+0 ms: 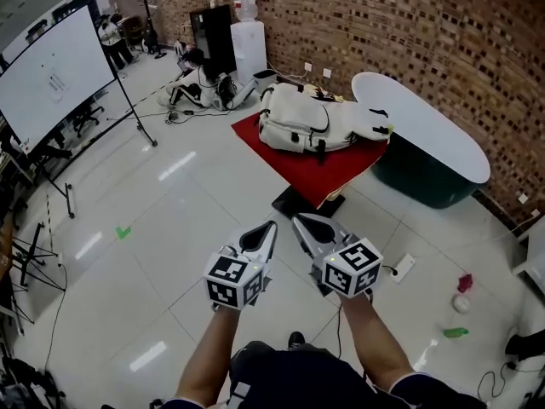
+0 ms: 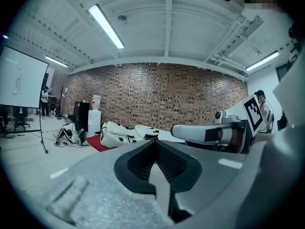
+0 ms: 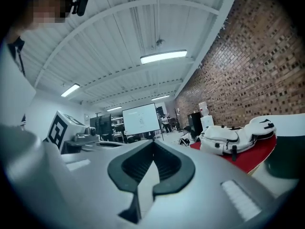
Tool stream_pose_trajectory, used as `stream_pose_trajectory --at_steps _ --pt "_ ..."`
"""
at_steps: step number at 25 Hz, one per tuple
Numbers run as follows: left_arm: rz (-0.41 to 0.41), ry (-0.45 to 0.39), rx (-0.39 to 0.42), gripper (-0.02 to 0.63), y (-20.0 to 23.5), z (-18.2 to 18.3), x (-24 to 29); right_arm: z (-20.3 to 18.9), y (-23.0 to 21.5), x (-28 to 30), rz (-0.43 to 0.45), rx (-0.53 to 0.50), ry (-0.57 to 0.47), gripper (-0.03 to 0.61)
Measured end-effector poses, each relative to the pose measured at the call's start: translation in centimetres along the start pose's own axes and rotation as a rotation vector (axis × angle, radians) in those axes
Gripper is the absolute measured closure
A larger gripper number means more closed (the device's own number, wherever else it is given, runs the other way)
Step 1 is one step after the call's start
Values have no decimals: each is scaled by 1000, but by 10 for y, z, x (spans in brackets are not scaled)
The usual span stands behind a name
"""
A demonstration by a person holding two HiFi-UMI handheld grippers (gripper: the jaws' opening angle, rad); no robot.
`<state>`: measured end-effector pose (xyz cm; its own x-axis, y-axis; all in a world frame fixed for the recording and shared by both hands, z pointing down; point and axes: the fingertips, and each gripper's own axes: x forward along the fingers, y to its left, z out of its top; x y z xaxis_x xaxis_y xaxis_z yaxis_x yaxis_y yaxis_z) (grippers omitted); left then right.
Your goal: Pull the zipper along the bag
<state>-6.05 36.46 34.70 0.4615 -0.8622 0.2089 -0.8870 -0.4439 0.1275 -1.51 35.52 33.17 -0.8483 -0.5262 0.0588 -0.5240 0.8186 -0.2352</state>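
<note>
Brick wall [image 1: 383,24] backs the room. Both the left claw [image 1: 272,226] and right claw [image 1: 298,220] are closed tight, empty. Well ahead, across floor tiles [image 1: 196,220], the white bag [image 1: 315,119] lies on a red worktop [image 1: 328,177], a tub [image 1: 426,135] beside it.

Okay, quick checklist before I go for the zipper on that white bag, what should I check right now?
1. The bag lies on the table: ok.
2. The left gripper is free to grasp: ok, shut with nothing in it.
3. The right gripper is free to grasp: ok, shut with nothing in it.
4. Both grippers are within reach of the bag: not ok, they are held near the body, well short of the table.
5. The zipper pull has been found: cannot tell, it is too small to pick out from here.
</note>
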Motion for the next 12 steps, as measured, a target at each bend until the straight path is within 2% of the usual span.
stream_pose_trajectory --at_steps 9,12 --pt "-116 38 6 612 8 -2 117 6 -112 9 -161 -5 12 575" --pt "-135 51 51 612 24 -1 163 7 -157 26 -229 -9 41 575"
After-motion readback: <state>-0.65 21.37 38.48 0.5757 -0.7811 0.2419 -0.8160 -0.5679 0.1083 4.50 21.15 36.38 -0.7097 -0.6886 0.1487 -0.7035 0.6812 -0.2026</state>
